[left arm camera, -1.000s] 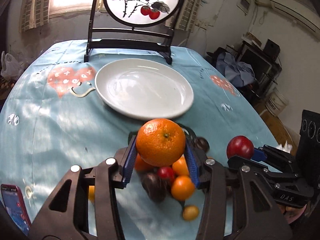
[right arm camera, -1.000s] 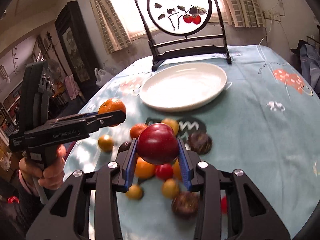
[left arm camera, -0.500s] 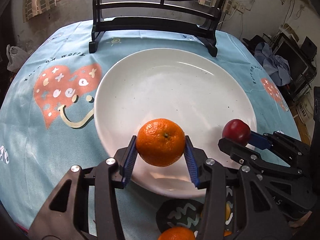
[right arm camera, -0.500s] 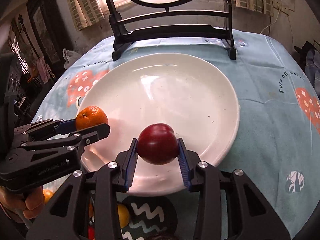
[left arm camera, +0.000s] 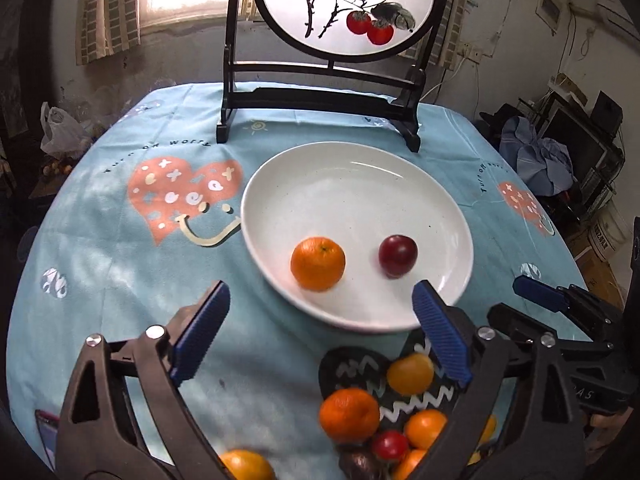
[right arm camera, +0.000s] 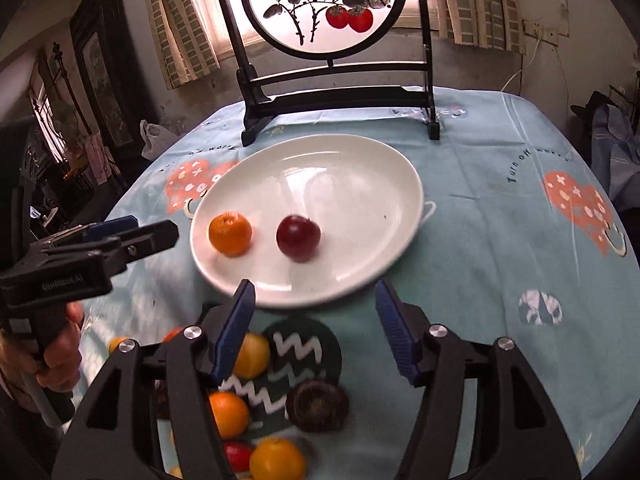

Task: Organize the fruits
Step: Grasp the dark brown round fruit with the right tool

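Observation:
An orange [left arm camera: 317, 263] [right arm camera: 230, 233] and a dark red apple [left arm camera: 397, 255] [right arm camera: 298, 238] lie side by side on the near part of the white plate [left arm camera: 352, 184] [right arm camera: 360, 184]. My left gripper [left arm camera: 320, 312] hangs just short of the plate's near rim, its jaws opening wide with nothing between them. My right gripper [right arm camera: 314, 310] hovers likewise before the plate, jaws opening and empty. Below both grippers lies a pile of fruit [left arm camera: 400, 416] [right arm camera: 256, 400]: small oranges, red ones and dark brown ones on the blue cloth.
A black stand with a round painted screen [left arm camera: 344, 4] [right arm camera: 324, 4] rises behind the plate. A phone [left arm camera: 46, 436] lies at the near left table edge. The cloth [left arm camera: 120, 264] left of the plate is bare. A hand [right arm camera: 60, 352] grips the left tool.
Both grippers carried their fruit over the plate, then opened and drew back. The orange and the apple now rest on the plate, free of the jaws.

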Available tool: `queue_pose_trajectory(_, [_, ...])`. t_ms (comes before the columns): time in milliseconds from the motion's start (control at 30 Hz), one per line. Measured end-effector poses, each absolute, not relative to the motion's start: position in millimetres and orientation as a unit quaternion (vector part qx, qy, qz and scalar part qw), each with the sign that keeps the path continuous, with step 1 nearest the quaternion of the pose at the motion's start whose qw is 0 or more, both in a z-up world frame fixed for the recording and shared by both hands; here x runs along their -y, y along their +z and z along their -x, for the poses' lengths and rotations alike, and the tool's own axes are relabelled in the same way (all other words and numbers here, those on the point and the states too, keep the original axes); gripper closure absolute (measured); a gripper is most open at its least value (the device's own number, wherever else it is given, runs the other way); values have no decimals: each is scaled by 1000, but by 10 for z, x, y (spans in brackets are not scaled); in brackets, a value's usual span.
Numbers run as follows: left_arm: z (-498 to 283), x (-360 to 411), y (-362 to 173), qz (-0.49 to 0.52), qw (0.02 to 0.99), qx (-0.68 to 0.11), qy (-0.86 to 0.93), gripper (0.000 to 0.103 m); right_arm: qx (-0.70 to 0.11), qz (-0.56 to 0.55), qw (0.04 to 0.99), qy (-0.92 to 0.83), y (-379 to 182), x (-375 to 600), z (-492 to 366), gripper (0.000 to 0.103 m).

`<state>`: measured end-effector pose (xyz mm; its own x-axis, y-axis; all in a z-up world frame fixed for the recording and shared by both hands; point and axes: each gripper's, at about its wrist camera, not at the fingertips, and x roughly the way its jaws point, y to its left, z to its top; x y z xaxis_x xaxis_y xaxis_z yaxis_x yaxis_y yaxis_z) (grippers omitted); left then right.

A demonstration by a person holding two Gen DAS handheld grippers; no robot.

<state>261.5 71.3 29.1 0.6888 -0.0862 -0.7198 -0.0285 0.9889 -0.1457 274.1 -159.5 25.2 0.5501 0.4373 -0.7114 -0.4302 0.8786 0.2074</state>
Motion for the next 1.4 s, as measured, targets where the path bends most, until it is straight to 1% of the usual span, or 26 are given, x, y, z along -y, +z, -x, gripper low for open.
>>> queue_pose_trajectory(133, [-2013,-693,275,66,922,-380,-25,4,-402,-6,883,243,197,1906,-2183,40])
queue_pose_trajectory(267, [-1410,-638,77,55,923,-379,-42,3,-386,-5,891,239,91,2110,-1618,40])
queue_pose_trajectory(367, [-1077,-585,-113,46,920,-385,-65,3,-378,6,887,265,-4,2103,-1248,40])
queue_pose_trajectory(467, [-905,-547,-251,39,916,-390,-86,3,-365,39,885,285,-50,1964,-1048,40])
queue_pose_trajectory(600, [-821,-468,-336,12,919,-387,-79,3,-364,77,887,275,-117,1804,-1051,40])
queue_pose_trajectory(733, [-793,-438,-355,4,918,-386,-92,3,-401,82,874,261,-251,1782,-1230,40])
queue_pose_trajectory(1000, [-831,-514,-400,32,911,-400,-98,3,-430,85,859,265,-355,1734,-1345,41])
queue_pose_trajectory(1100, [-840,-525,-408,37,909,-403,-97,3,-436,88,855,265,-377,1716,-1364,44])
queue_pose_trajectory(1133, [-838,-519,-408,36,909,-403,-97,3,-439,89,854,264,-385,1710,-1371,48])
queue_pose_trajectory(1333, [-849,-539,-413,37,909,-403,-97,3,-450,88,851,254,-430,1724,-1410,58])
queue_pose_trajectory(1400, [-843,-553,-407,42,910,-401,-95,3,-450,85,852,253,-425,1735,-1413,60])
